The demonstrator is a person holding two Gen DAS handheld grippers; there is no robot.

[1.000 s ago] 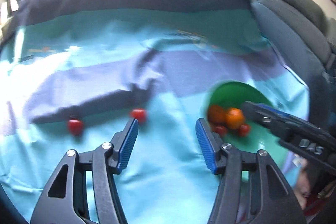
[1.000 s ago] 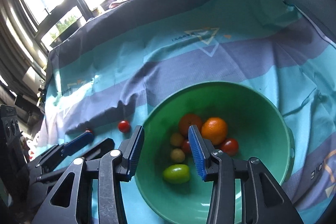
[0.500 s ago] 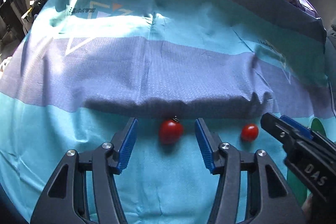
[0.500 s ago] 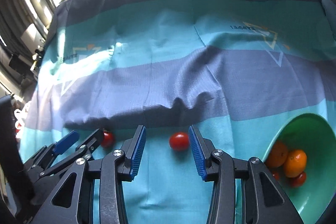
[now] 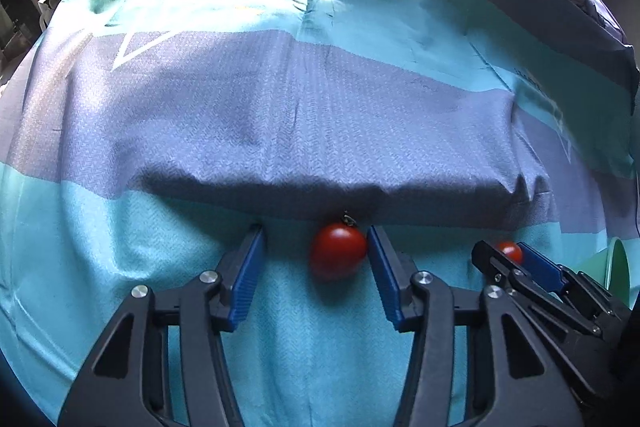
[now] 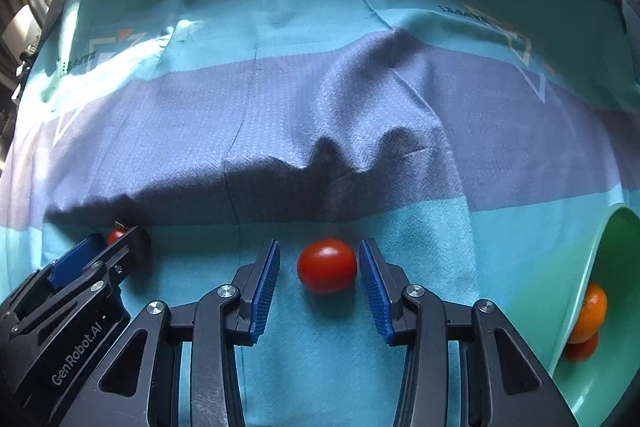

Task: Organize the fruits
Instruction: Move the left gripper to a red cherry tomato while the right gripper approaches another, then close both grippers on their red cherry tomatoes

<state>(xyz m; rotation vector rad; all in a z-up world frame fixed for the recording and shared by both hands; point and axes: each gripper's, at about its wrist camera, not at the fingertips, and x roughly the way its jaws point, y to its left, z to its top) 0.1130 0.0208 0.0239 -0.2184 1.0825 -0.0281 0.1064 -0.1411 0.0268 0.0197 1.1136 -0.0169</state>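
Tomato one [image 5: 338, 254] sits between the left gripper's [image 5: 316, 255] blue pads in the left wrist view, and it is off centre: its side touches, or all but touches, the pad at 3 o'clock [image 5: 382, 271], while a clear gap separates it from the pad at 9 o'clock [image 5: 247, 271]. The jaws are spread wide, holding nothing. Its stem points to 12 o'clock, toward the fold in the cloth [image 5: 320, 107] just behind it. Over at 3 o'clock the right gripper [image 5: 500, 255] shows side-on, with a second red tomato [image 5: 509, 251] peeking between its tips, and the green bowl's [image 5: 618, 267] rim lies just beyond that.

Now the right wrist view. Tomato two [image 6: 327, 270] lies on the teal stripe between the right gripper's [image 6: 318, 267] pads, a little nearer the 3 o'clock pad [image 6: 372, 279], but apart from both. Its long axis looks to run across the jaws, 9 to 3. Jaws wide here too, nothing held. The bowl [image 6: 580, 267] stands at 3 o'clock with an orange [image 6: 590, 311] inside. At 9 o'clock the left gripper [image 6: 116, 239] straddles its own tomato [image 6: 116, 235].

Each gripper looks lined up on its own fruit, so a straight squeeze should do; the left one probably nudges its tomato toward 9 o'clock as it closes. The right one is nearer the bowl.
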